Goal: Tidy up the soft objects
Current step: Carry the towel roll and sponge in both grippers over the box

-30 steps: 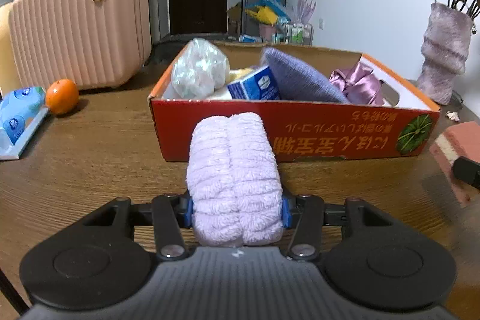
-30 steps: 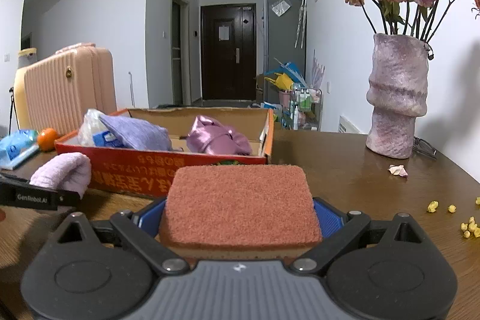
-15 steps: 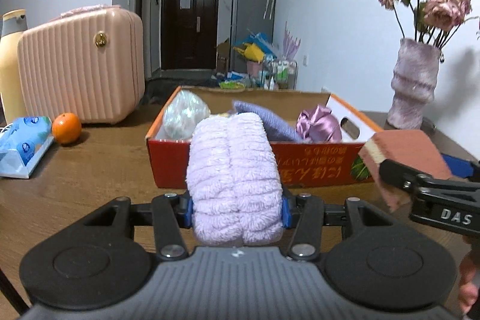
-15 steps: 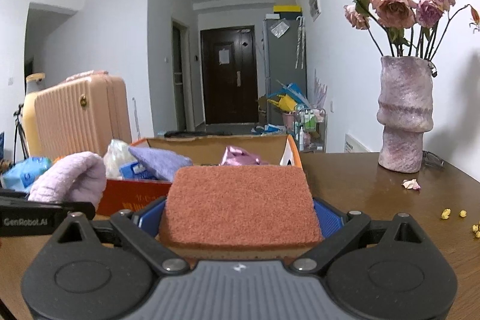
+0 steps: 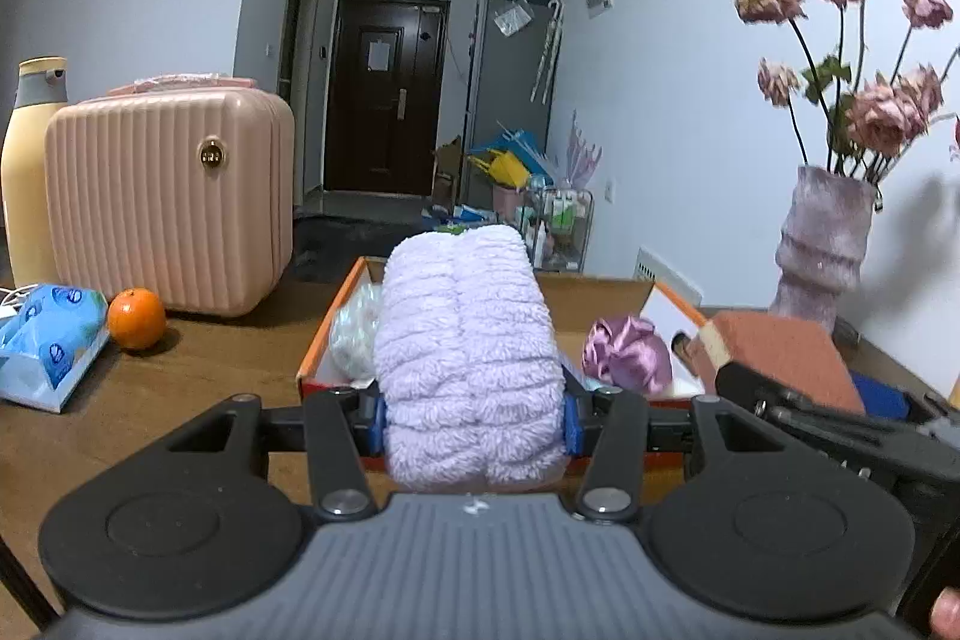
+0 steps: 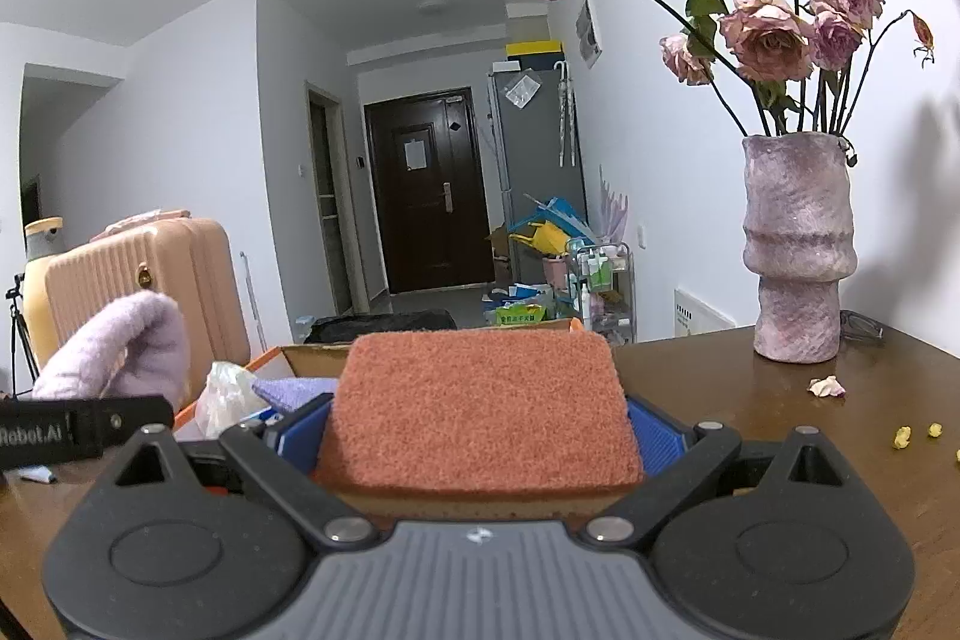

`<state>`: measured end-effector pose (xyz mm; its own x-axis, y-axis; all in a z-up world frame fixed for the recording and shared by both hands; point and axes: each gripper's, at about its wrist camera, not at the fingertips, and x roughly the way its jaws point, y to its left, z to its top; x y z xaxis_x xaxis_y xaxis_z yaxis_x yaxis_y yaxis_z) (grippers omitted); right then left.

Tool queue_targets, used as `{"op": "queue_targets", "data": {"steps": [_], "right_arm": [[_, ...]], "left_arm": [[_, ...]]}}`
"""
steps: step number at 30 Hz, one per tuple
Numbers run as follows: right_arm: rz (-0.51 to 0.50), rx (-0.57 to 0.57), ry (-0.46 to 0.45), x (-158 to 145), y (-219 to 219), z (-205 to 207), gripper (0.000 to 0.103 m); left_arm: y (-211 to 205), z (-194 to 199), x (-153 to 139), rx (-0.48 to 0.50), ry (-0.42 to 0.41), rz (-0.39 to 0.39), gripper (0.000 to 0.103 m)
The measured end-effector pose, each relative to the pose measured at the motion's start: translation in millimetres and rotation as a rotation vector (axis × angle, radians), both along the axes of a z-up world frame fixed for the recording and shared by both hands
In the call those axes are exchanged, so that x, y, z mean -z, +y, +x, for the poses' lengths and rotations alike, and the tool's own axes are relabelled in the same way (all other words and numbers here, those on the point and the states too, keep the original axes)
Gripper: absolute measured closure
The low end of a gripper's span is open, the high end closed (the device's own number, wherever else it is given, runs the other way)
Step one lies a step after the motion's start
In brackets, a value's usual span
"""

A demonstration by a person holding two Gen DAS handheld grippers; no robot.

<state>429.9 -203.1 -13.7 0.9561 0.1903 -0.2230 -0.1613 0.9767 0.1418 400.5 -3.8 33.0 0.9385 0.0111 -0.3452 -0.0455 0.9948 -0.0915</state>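
a: left claw (image 5: 474, 415) clamped on towel (image 5: 465, 352), right claw (image 6: 477, 439) clamped on sponge (image 6: 480, 406).
b: box (image 5: 327, 340) just ahead and below both; towel's long axis pointing into it, nearer.

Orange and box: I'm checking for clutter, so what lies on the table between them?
Nothing: in the left wrist view, only bare table lies between the orange and the box.
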Motion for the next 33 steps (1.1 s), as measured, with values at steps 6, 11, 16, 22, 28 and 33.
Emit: {"op": "queue_targets", "data": {"steps": [6,11,16,22,28,33], "right_arm": [[0.017,0.005,-0.004,-2.8,4.2,13.4,0.005],[0.025,0.003,-0.011,-5.0,10.6,29.4,0.005],[0.024,0.000,-0.011,-5.1,17.2,46.2,0.005],[0.013,-0.004,-0.014,-4.2,23.1,64.9,0.005],[-0.001,-0.002,-0.017,-3.0,28.1,84.6,0.005],[-0.010,0.000,-0.011,-0.4,31.0,100.7,0.005]], "left_arm": [[2.2,16.0,-6.6,-0.011,-0.023,-0.022,0.053],[4.7,31.3,-9.0,-0.018,-0.034,-0.034,0.053],[9.2,48.3,-8.4,-0.028,-0.034,-0.045,0.053],[14.3,70.3,-5.6,-0.034,-0.027,-0.058,0.053],[17.5,90.8,-3.9,-0.039,-0.026,-0.062,0.053],[19.8,108.5,-2.3,-0.042,-0.022,-0.063,0.053]]}}
